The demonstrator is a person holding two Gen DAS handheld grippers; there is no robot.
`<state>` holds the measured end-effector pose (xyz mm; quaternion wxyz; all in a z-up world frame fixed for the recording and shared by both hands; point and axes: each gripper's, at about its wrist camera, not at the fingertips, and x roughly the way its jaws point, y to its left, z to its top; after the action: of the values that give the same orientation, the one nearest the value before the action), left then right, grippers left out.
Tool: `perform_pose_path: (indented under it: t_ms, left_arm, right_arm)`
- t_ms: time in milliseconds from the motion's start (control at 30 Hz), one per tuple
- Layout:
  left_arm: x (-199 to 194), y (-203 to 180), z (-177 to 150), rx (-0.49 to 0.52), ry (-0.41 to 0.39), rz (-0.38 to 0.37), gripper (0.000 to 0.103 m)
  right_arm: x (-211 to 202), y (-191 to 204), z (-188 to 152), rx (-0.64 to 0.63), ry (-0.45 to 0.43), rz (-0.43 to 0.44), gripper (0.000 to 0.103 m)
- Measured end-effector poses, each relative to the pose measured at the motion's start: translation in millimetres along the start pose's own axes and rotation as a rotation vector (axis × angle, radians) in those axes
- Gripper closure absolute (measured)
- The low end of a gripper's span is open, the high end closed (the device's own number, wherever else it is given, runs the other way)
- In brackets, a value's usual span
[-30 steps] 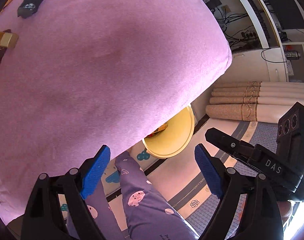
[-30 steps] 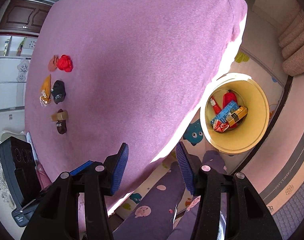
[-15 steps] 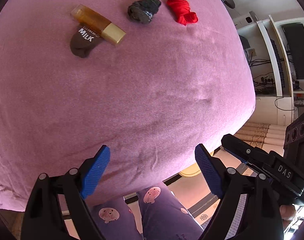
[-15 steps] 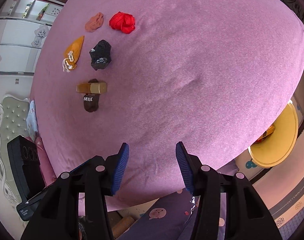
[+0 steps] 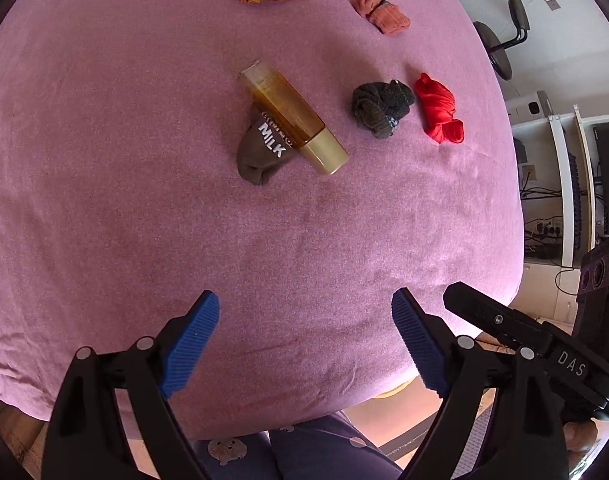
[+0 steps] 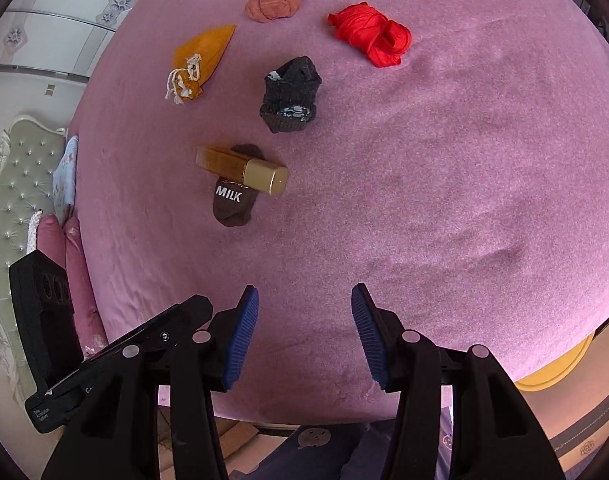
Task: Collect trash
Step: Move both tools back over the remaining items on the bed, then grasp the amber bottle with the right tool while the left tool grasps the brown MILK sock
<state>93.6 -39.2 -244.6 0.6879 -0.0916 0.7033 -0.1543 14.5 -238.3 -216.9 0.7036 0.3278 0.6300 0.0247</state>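
Bin [image 6: 560, 368] peeks yellow past bed [image 6: 424, 200], contents hidden.

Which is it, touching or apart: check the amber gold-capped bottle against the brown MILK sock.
Touching. In the left wrist view the amber bottle lies across the brown sock, covering part of it.

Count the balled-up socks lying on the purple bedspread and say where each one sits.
4. Brown MILK sock under the amber bottle; dark grey sock just beyond it; red sock to the right of that; pink sock farthest back. None seem hidden.
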Motion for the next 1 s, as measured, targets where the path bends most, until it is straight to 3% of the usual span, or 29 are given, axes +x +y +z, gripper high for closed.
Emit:
perform_pose_path:
  t_ms: [433,800,1000]
  left_arm:
    - [26.8,36.1,38.0,-0.160,0.011,0.032,0.014]
    - [54.9,49.7,60.2,-0.140,0.055,0.044,0.013]
    - [68.7,52.2,71.8,-0.145,0.076,0.030,0.013]
  right_arm:
    - [62.2,78.2,79.8,-0.309,0.118,-0.083,0.059]
    - [130.8,120.4,101.6,-0.545,0.173,-0.221,0.060]
    - [158.8,125.7,104.6,-0.592,0.225,-0.257,0.059]
